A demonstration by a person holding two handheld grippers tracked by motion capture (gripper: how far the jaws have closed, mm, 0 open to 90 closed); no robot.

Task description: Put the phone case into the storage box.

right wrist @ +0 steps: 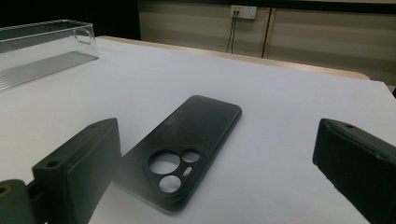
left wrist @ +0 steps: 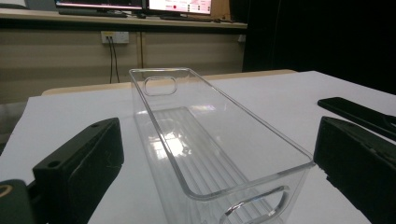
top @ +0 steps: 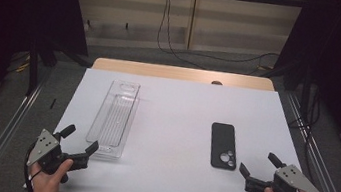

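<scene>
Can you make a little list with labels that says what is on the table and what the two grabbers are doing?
table: white top
clear bin: long see-through plastic tray, empty, lies on the left
phone case: black, lies flat on the right, camera holes toward the person
left gripper: open, at the clear bin's near end, holds nothing
right gripper: open, near the phone case, holds nothing

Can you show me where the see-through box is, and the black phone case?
see-through box [top: 113, 121]: high view, on its ribbed floor.
phone case [top: 223, 144]: high view, on the middle of its back.
</scene>
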